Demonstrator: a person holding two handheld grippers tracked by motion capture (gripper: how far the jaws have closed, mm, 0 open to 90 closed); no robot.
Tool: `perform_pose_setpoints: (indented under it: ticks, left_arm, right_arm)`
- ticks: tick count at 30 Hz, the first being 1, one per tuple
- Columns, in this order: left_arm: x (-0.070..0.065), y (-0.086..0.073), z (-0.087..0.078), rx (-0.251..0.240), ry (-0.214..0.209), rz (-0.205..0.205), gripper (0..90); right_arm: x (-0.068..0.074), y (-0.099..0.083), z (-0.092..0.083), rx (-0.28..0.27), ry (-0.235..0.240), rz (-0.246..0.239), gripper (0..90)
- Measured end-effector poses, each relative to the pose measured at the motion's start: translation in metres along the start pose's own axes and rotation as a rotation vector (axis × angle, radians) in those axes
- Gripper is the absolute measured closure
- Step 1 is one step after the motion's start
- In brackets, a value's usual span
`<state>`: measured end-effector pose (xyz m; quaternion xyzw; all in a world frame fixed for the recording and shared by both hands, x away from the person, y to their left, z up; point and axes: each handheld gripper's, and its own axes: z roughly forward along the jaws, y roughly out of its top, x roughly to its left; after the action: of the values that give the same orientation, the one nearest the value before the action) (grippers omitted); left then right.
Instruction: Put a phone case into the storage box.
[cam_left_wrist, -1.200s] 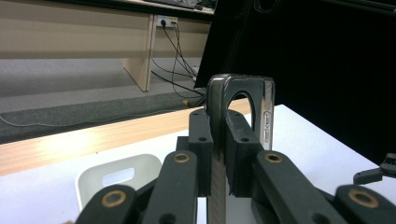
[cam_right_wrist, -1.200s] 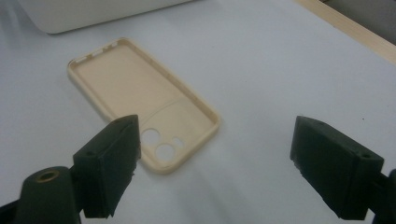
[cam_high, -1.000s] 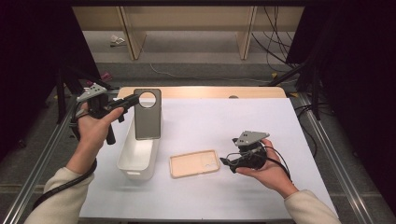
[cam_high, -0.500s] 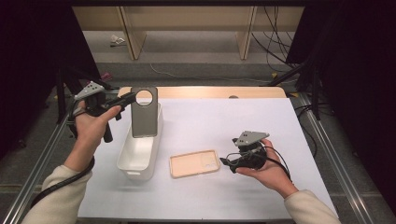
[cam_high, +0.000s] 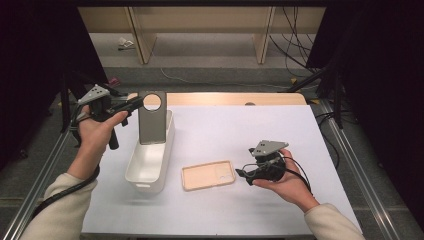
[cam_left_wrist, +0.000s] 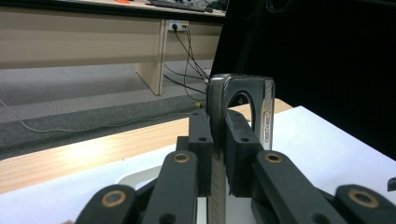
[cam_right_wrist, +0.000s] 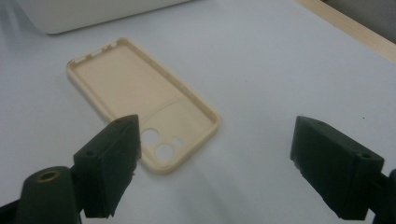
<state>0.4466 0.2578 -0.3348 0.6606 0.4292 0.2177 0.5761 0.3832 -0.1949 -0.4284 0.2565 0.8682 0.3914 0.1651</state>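
My left gripper (cam_high: 134, 104) is shut on the top edge of a grey phone case (cam_high: 151, 120) with a round camera hole, which hangs upright over the far end of a white bin (cam_high: 148, 161). In the left gripper view the grey phone case (cam_left_wrist: 243, 107) is pinched edge-on between the jaws of that gripper (cam_left_wrist: 217, 140). A beige phone case (cam_high: 208, 175) lies open side up on the white table to the right of the bin. My right gripper (cam_high: 242, 173) rests open just right of it. The right gripper view has the beige phone case (cam_right_wrist: 140, 100) ahead of the open gripper (cam_right_wrist: 215, 168).
The white table sheet (cam_high: 260, 130) has a wooden strip (cam_high: 230, 98) along its far edge. Metal rails (cam_high: 350, 160) run down both sides. Cables (cam_high: 295, 55) and furniture legs stand on the floor beyond. A corner of the white bin (cam_right_wrist: 93, 11) sits at the top of the right gripper view.
My left gripper has carried the grey phone case slightly left and toward the far end of the bin. The right gripper and the beige case have stayed put.
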Motion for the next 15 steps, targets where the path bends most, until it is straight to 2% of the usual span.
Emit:
perform_pose_setpoints:
  ticks: [15]
  left_arm:
    - [0.0104, 0.0019, 0.0087, 0.007, 0.003, 0.019, 82.1]
  right_arm:
    - [-0.0002, -0.0002, -0.0001, 0.000, 0.002, 0.005, 17.0]
